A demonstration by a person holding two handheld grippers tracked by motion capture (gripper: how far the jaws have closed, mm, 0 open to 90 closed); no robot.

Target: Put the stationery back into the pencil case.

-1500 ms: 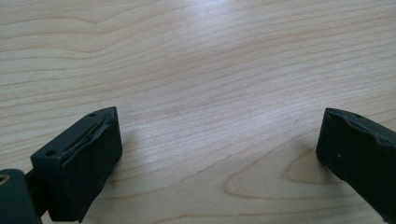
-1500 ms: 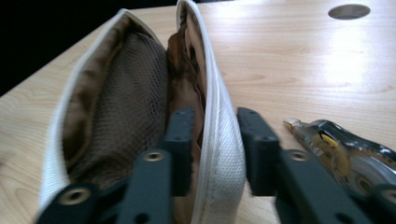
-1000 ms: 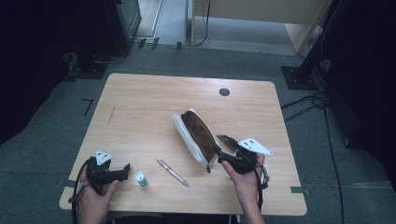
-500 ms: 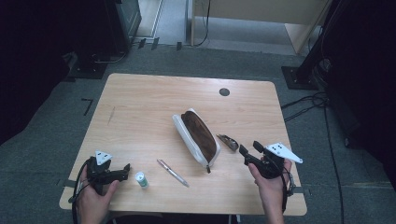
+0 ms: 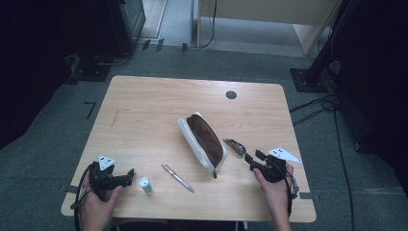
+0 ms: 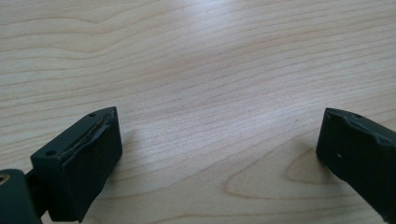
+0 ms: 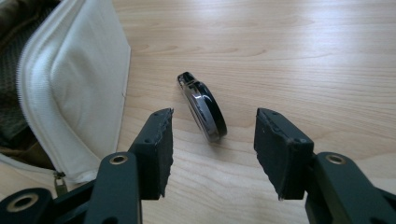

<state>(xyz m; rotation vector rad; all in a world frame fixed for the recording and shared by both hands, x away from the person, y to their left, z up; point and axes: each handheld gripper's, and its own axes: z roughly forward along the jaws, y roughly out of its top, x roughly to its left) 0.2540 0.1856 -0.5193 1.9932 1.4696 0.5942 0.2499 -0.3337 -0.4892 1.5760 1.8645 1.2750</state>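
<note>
At the near left corner of the light wooden table (image 5: 144, 110), close to its front edge, the left gripper (image 5: 129, 176) rests in a hand, jaws spread wide over bare wood. Just beside it stands a small white cylindrical bottle (image 5: 145, 185), then a slim silver pen (image 5: 178, 177) lies apart. The open white fabric pouch with brown lining (image 5: 203, 140) lies diagonally mid-table. Right of it, the small dark glossy oval key-fob-like object (image 7: 204, 107) lies on clear wood just ahead of the right gripper (image 7: 212, 144), whose jaws have just been closing and stand half-wide, not touching it.
</note>
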